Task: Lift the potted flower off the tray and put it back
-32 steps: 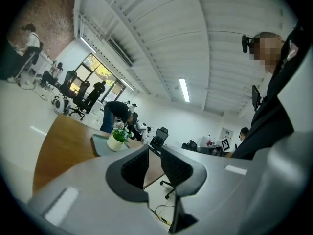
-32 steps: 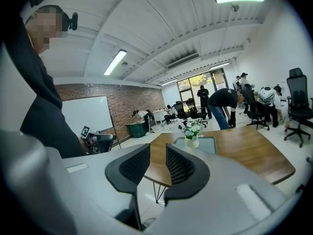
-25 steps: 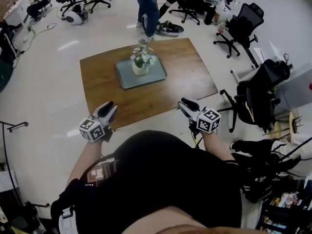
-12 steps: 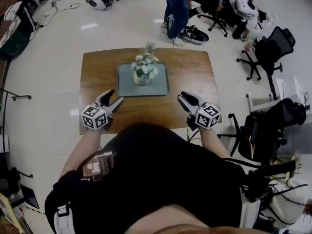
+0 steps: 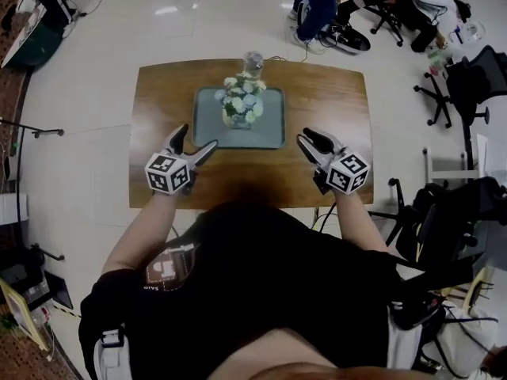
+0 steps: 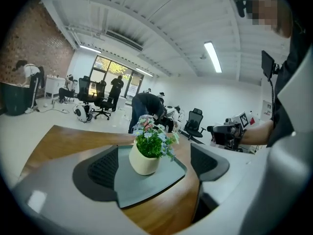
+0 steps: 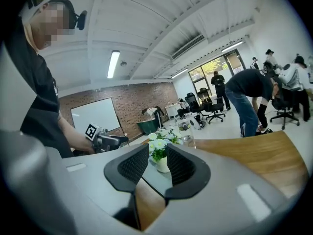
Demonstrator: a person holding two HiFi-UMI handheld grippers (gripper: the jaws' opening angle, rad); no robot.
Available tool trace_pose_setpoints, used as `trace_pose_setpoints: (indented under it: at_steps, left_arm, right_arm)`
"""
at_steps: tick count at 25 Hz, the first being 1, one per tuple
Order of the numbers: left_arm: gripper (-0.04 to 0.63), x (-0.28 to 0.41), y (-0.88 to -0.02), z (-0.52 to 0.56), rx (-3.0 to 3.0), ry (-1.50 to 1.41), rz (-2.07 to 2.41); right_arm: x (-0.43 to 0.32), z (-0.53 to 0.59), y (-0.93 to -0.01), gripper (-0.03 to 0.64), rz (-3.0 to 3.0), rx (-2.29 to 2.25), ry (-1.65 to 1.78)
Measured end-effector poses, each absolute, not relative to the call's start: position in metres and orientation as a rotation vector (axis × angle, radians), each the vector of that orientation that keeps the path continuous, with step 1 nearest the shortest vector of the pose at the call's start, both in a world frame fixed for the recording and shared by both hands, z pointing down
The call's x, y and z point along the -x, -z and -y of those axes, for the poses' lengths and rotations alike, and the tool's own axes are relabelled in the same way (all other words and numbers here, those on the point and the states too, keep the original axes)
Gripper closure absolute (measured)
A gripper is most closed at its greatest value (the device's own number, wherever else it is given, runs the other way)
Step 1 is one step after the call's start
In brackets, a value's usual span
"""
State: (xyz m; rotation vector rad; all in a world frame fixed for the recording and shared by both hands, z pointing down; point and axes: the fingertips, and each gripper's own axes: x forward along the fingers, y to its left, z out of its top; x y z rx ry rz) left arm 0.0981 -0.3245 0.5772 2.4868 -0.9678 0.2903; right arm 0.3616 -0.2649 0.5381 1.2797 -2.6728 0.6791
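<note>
The potted flower (image 5: 240, 106), a cream pot of white and blue blooms, stands upright on the grey tray (image 5: 273, 131) in the middle of the wooden table (image 5: 158, 93). My left gripper (image 5: 195, 139) hovers near the tray's front left corner. Its jaws are opening, with nothing between them. In the left gripper view the potted flower (image 6: 145, 153) and the tray (image 6: 146, 185) lie just beyond the left gripper (image 6: 155, 165). My right gripper (image 5: 310, 139) is right of the tray, jaws narrowly apart and empty. In the right gripper view the right gripper (image 7: 157, 168) frames the potted flower (image 7: 159, 148) farther off.
A clear glass (image 5: 253, 60) stands behind the tray at the table's far edge. A person (image 5: 317, 2) bends over beyond the table. Office chairs (image 5: 467, 77) are to the right, and bags (image 5: 36, 22) lie on the floor at far left.
Both grippers have moved forward from the table's near edge to either side of the tray's front. The left jaws have spread wider; the right jaws look the same.
</note>
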Motion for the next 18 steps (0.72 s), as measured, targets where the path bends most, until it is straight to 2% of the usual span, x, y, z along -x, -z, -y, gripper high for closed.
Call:
trace_pose_setpoints:
  at_steps: [6, 18]
  left_arm:
    - [0.132, -0.111, -0.611, 0.344, -2.473, -0.317, 0.869]
    - [0.104, -0.157, -0.644, 0.352, -2.459, -0.439, 0.911]
  right_arm:
    - [-0.358, 0.263, -0.561, 0.485, 2.587, -1.412, -0.737]
    - [-0.353, 0.261, -0.572, 0.482, 2.579, -1.345, -0.767]
